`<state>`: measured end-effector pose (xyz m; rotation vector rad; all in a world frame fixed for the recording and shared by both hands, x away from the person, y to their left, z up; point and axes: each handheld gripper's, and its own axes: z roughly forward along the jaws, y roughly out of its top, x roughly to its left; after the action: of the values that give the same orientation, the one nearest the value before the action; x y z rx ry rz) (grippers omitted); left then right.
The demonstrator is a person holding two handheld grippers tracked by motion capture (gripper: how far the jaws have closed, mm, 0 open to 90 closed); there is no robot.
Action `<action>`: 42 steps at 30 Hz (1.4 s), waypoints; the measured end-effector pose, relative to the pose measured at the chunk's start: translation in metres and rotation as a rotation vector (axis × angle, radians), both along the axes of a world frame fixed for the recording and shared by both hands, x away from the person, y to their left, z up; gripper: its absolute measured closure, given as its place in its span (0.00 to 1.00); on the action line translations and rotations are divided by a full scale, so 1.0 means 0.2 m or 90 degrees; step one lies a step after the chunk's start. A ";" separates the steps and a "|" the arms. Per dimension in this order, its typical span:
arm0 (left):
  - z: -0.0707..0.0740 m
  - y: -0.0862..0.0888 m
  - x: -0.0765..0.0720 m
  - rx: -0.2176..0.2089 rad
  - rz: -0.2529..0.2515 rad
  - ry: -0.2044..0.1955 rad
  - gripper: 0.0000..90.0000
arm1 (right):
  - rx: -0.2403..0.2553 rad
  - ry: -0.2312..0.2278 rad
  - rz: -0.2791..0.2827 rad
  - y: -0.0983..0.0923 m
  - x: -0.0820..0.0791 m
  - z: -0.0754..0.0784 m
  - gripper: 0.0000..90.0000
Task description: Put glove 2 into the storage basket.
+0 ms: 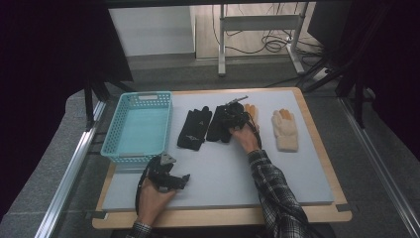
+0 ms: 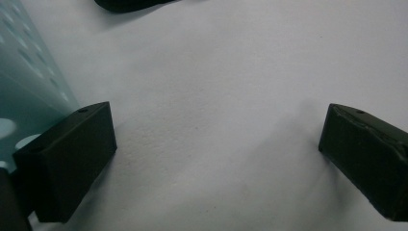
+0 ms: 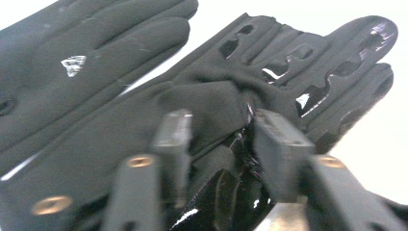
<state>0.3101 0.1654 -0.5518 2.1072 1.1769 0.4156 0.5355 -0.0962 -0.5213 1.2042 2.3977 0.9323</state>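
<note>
Grey mat (image 1: 277, 173) on a wood table, grey floor w/ cables behind. Teal basket (image 1: 138, 126) at left, nothing in it. L gripper (image 2: 216, 159) beside the basket, jaws wide, holding nothing. R gripper (image 3: 219, 139) has bunched a fold of the black glove (image 3: 269, 67) between its jaws; second black glove (image 3: 86, 62) w/ white logo just beside. Cream glove (image 1: 286, 130) at far right.

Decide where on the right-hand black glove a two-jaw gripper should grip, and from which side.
Grip the black glove mid-palm, from above. It lies flat on the mat, so the jaws should pinch up a fold, as the right gripper seems to do.
</note>
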 end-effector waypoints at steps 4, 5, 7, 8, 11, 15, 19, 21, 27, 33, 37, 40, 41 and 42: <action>0.00 0.00 0.00 0.000 0.000 0.000 0.00 | 0.009 0.026 0.016 0.02 -0.01 0.01 0.90; 0.00 0.00 0.00 0.000 0.000 0.000 0.00 | 0.009 0.026 0.016 0.02 -0.01 0.01 0.90; 0.00 0.00 0.00 0.000 0.000 0.000 0.00 | 0.015 0.033 0.016 0.01 0.00 0.02 0.92; 0.00 0.00 0.00 0.000 0.000 0.000 0.00 | 0.015 0.033 0.016 0.01 0.00 0.02 0.92; 0.00 0.00 0.00 0.000 0.000 0.001 0.00 | 0.012 0.017 0.024 0.00 -0.02 0.06 0.92; 0.00 0.00 0.00 0.003 -0.002 0.002 0.00 | 0.033 0.003 0.041 -0.01 -0.07 0.14 0.92; 0.00 0.00 0.00 0.003 -0.002 0.001 0.00 | 0.037 -0.022 0.080 -0.02 -0.19 0.25 0.92; 0.00 0.00 0.00 0.004 -0.003 0.001 0.00 | 0.037 -0.031 0.098 -0.03 -0.28 0.32 0.92; 0.00 0.00 0.00 0.002 -0.001 -0.001 0.00 | 0.087 -0.024 0.147 -0.08 -0.53 0.40 0.91; 0.00 0.00 0.00 0.000 0.001 -0.001 0.00 | 0.094 -0.011 0.160 -0.13 -0.78 0.34 0.91; 0.00 0.00 0.00 -0.001 0.002 -0.001 0.00 | 0.087 -0.009 0.163 -0.13 -0.86 0.25 0.90; 0.00 0.00 0.00 0.001 0.001 0.000 0.00 | 0.072 -0.009 0.169 -0.12 -0.91 0.16 0.70; 0.00 0.00 0.00 0.001 0.001 0.000 0.00 | 0.072 -0.020 0.163 -0.13 -0.91 0.17 0.67; 0.00 0.00 0.00 0.003 -0.001 -0.001 0.00 | 0.072 -0.020 0.163 -0.13 -0.91 0.17 0.67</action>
<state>0.3101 0.1656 -0.5516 2.1108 1.1751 0.4198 0.3544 -0.1220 -0.4882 0.9239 2.5442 1.1665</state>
